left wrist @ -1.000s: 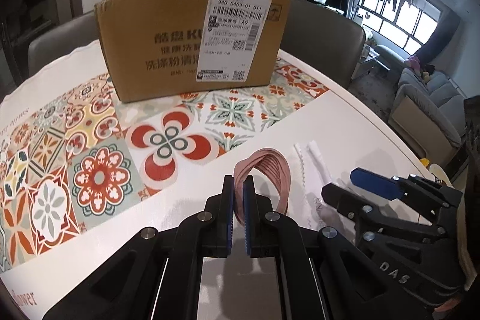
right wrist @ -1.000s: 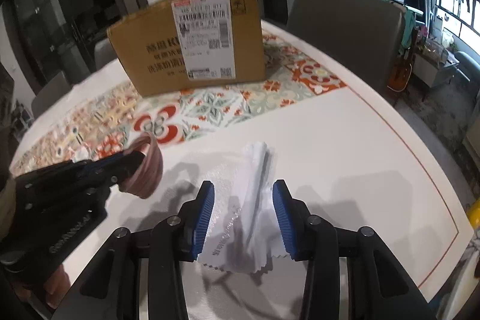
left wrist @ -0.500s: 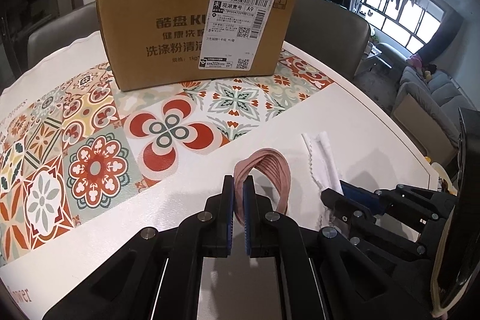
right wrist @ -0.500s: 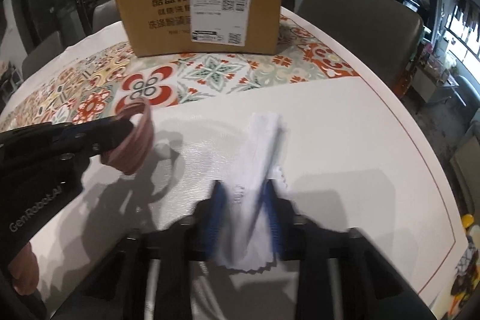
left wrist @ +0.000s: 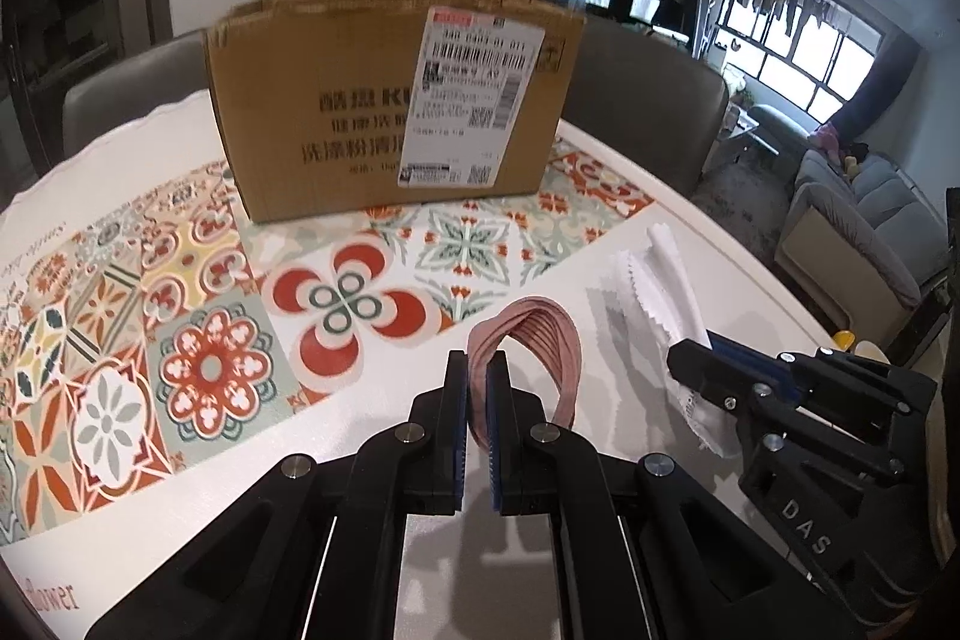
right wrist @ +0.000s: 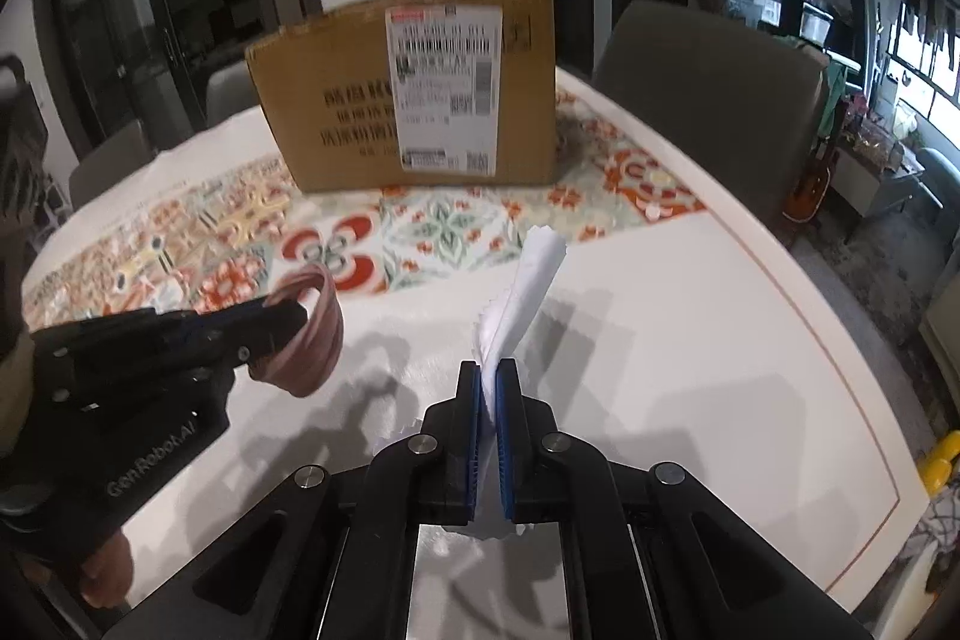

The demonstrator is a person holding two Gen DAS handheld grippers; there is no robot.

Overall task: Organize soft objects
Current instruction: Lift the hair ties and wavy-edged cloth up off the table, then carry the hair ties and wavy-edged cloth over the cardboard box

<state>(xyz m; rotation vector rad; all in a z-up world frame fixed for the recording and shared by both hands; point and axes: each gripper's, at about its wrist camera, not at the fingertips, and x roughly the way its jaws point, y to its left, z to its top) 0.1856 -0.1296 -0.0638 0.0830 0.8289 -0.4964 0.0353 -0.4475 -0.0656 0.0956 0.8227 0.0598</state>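
The desk [right wrist: 690, 340] is white with a thin red-brown line along its right edge, and a band of ornamental tiles [left wrist: 198, 340] in red, orange, sage green, yellow and cream runs across it toward the far edge. The cardboard box [left wrist: 312, 100] is plain brown with dark printed characters and a white barcode label [left wrist: 471, 94] topped by a red strip. The looped band [left wrist: 540, 346] is dusty pink, the zigzag-edged cloth [right wrist: 528, 292] is white, and both grippers are black with blue jaw pads.

one cardboard box [left wrist: 384, 100], one pink band [left wrist: 534, 346], one white cloth [right wrist: 528, 286]
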